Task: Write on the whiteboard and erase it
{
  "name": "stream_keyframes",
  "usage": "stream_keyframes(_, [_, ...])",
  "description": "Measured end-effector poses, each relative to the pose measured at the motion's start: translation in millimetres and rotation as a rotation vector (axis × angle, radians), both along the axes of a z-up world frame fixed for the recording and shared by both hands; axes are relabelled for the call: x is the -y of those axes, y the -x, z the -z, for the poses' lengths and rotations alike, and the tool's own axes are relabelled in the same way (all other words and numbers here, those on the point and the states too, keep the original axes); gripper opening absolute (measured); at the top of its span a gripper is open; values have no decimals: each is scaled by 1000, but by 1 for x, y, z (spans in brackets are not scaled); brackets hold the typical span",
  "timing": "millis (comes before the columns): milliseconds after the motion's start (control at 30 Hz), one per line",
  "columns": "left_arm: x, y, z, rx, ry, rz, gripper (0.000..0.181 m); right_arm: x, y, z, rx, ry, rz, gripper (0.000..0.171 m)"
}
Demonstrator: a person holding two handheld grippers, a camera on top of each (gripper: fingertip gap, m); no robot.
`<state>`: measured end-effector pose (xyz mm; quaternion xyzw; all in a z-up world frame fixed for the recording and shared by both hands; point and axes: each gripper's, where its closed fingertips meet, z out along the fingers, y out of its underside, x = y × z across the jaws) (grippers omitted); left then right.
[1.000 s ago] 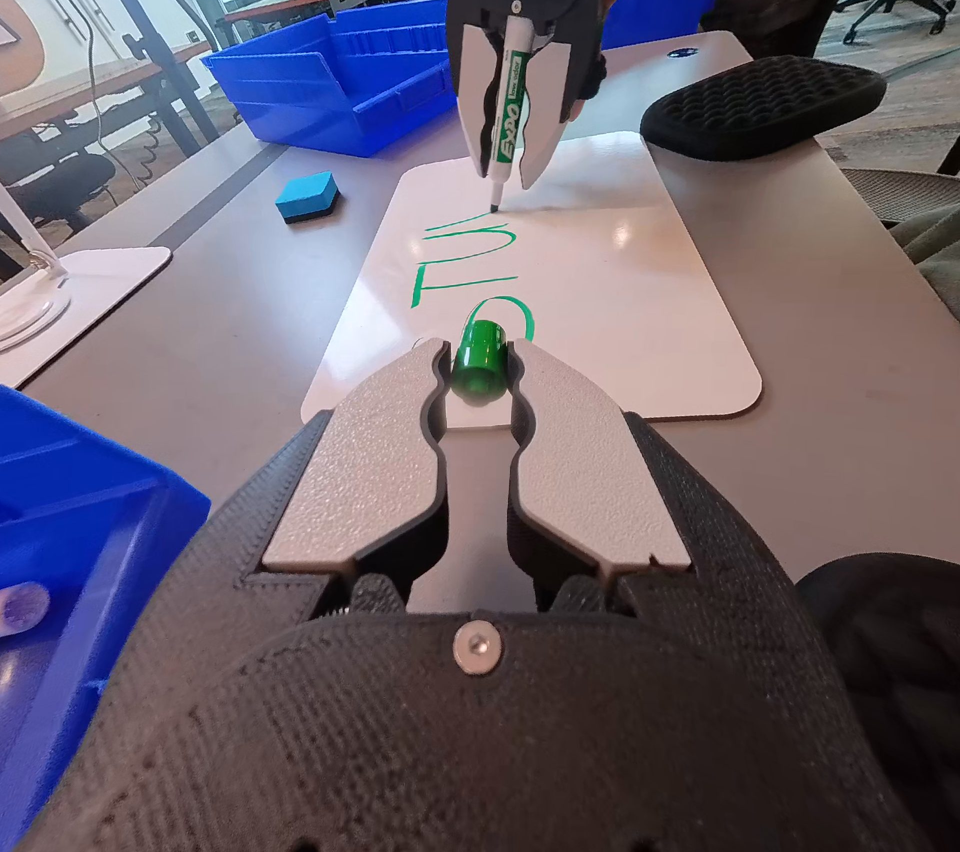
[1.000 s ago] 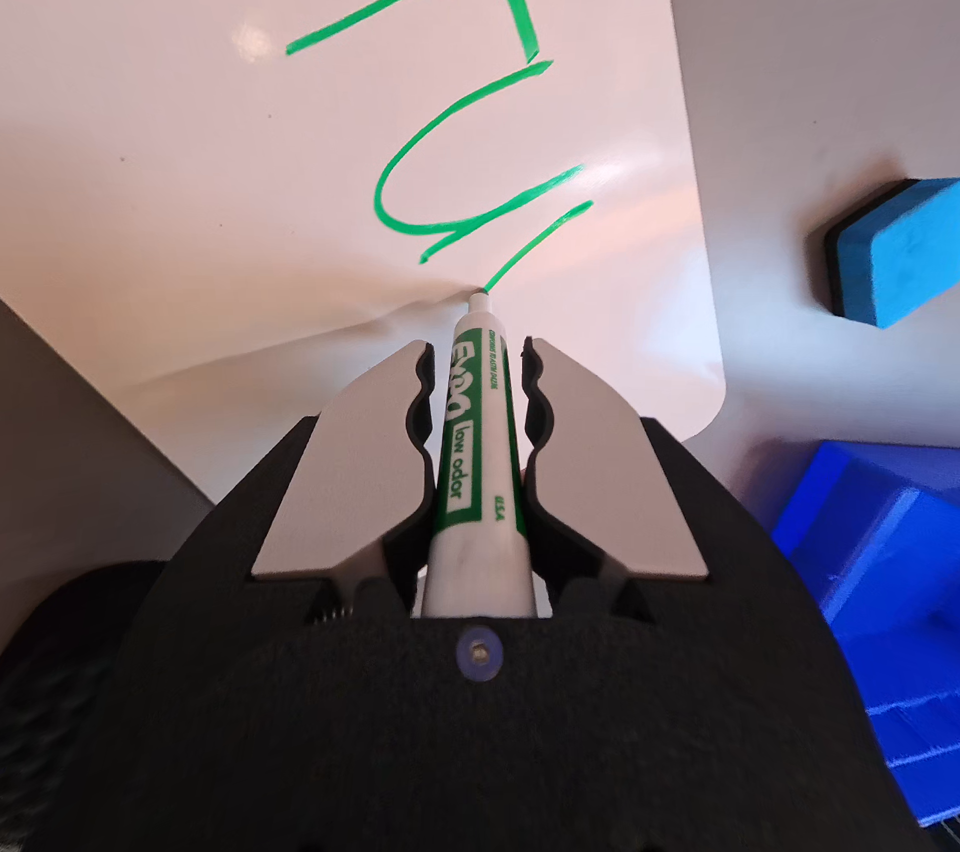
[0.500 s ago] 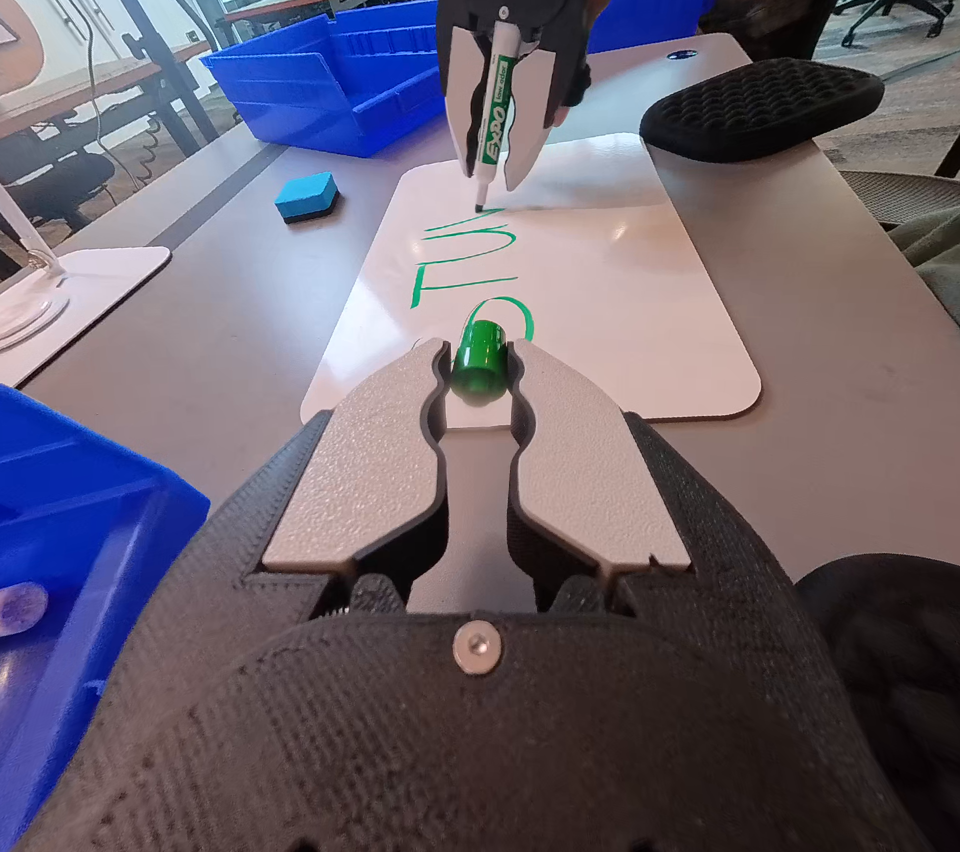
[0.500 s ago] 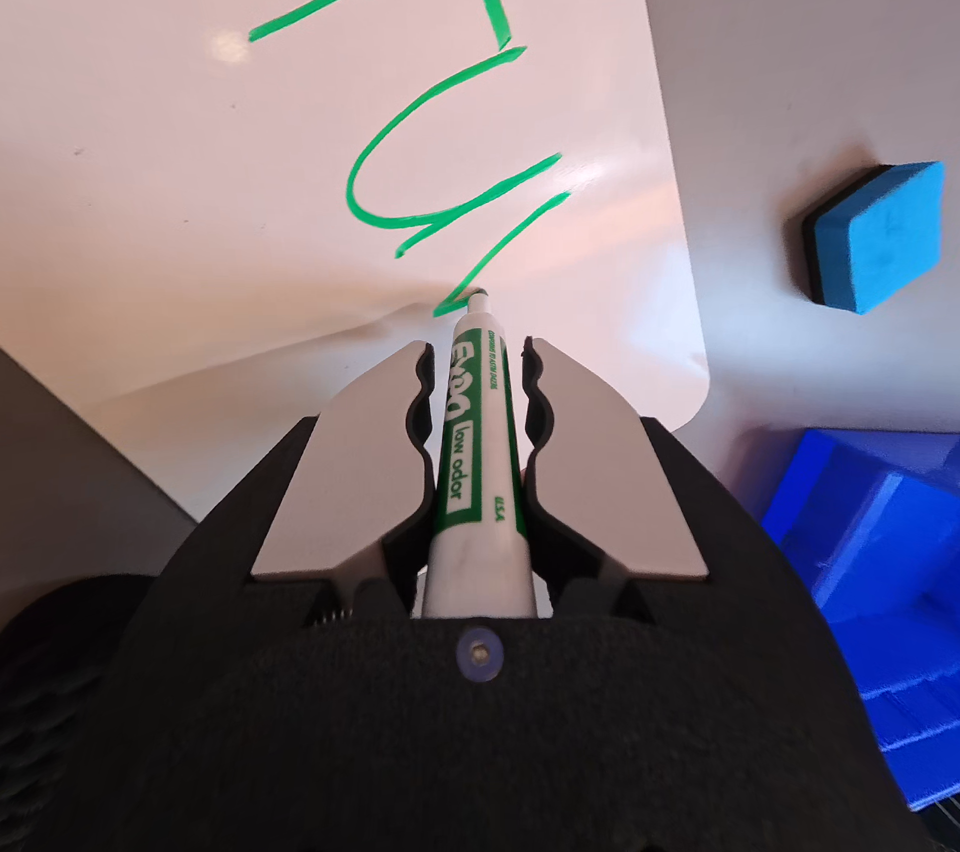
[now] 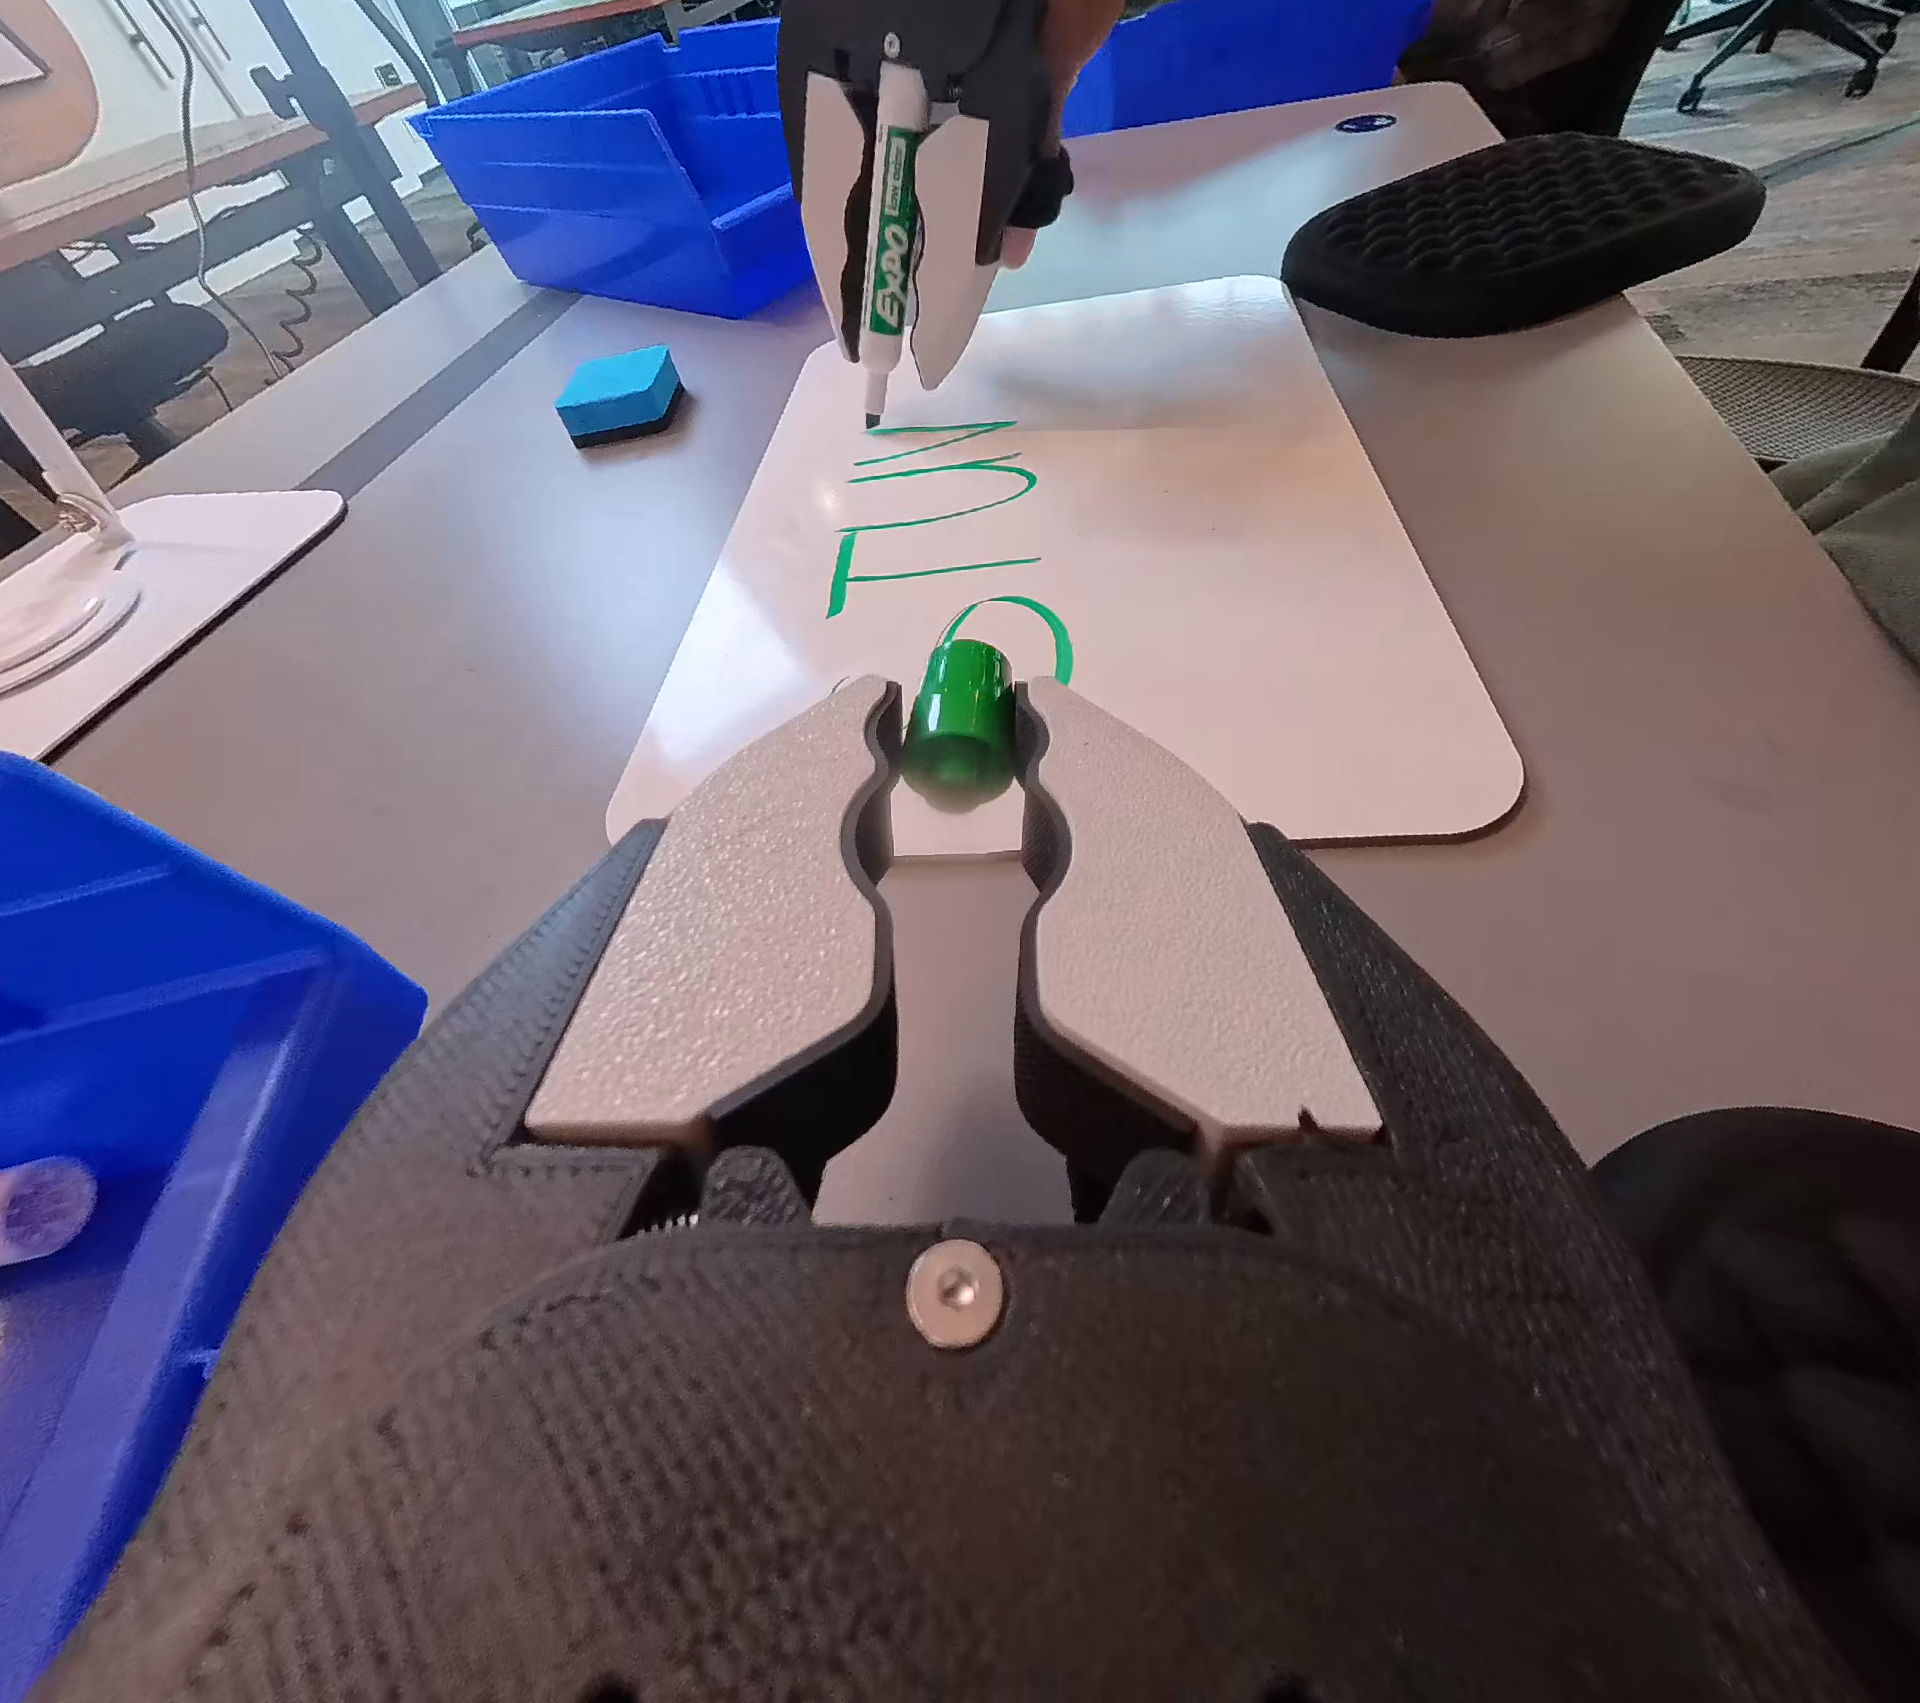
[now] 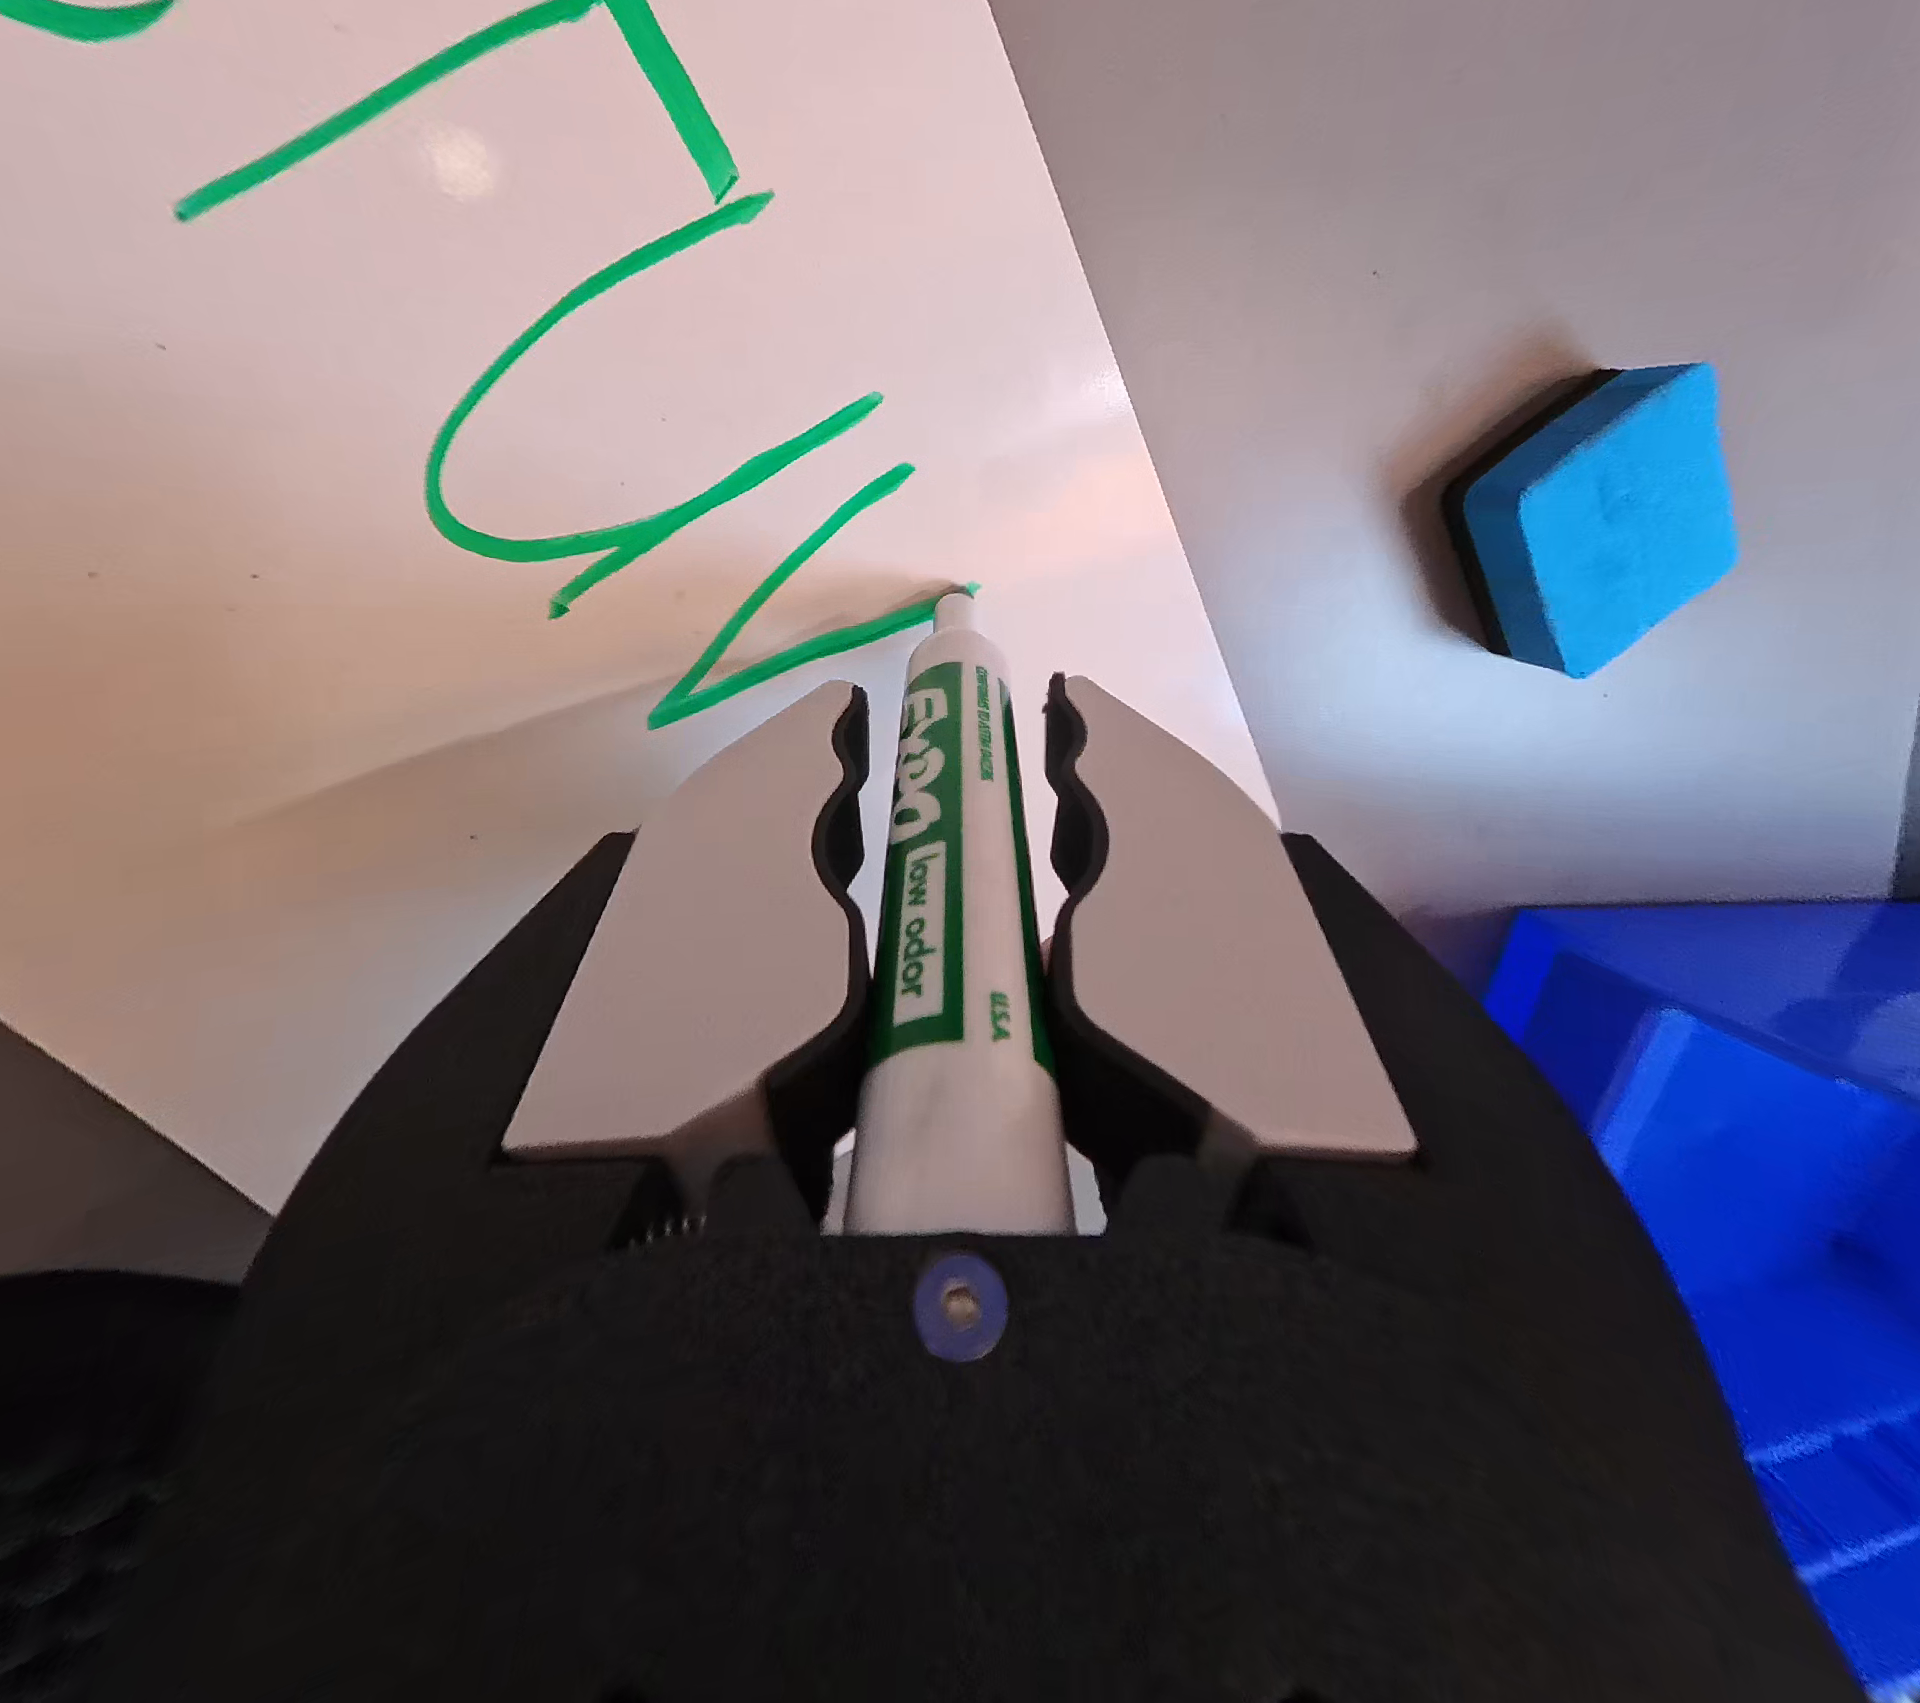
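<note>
A white whiteboard [image 5: 1226, 614] lies flat on the grey table, with several green strokes on it. It also shows in the right wrist view [image 6: 312, 427]. My right gripper [image 6: 951, 697] is shut on a green marker [image 6: 951, 874], tip down on the board near its edge; from the left wrist view that gripper [image 5: 894, 365] and marker [image 5: 888, 251] stand at the board's far end. My left gripper [image 5: 956, 697] is shut on the green marker cap [image 5: 956, 718], over the board's near edge. A blue eraser [image 5: 618, 396] lies on the table left of the board [image 6: 1590, 510].
Blue bins stand at the back [image 5: 623, 178], at my near left [image 5: 135, 1030] and beside the right gripper [image 6: 1745, 1134]. A black padded rest [image 5: 1517, 230] lies at the board's far right corner. A white lamp base [image 5: 156, 552] sits at the left. A person's arm reaches in from above. The gap from one gripper's tips to the other's is roughly 25 cm. Measured from the fingertips, the blue eraser [image 5: 618, 396] is 12 cm or so from the right gripper and 30 cm from the left. Seen from the right wrist view [image 6: 1574, 454] as well.
My right gripper has drawn the marker tip toward the board's eraser-side edge, adding further green strokes to the last letter. My left gripper has stayed still with the cap.
</note>
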<state>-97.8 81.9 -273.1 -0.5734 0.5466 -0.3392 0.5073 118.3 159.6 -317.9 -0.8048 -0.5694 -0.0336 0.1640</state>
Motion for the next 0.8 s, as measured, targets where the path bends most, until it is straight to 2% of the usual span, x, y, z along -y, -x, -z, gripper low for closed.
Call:
stream_keyframes(567, [2,-1,1,-12,-9,5,20,-3,-14,2,-3,2,47,34])
stream_keyframes(800, [3,-1,2,-14,-10,7,20,21,-20,1,25,36,34,33])
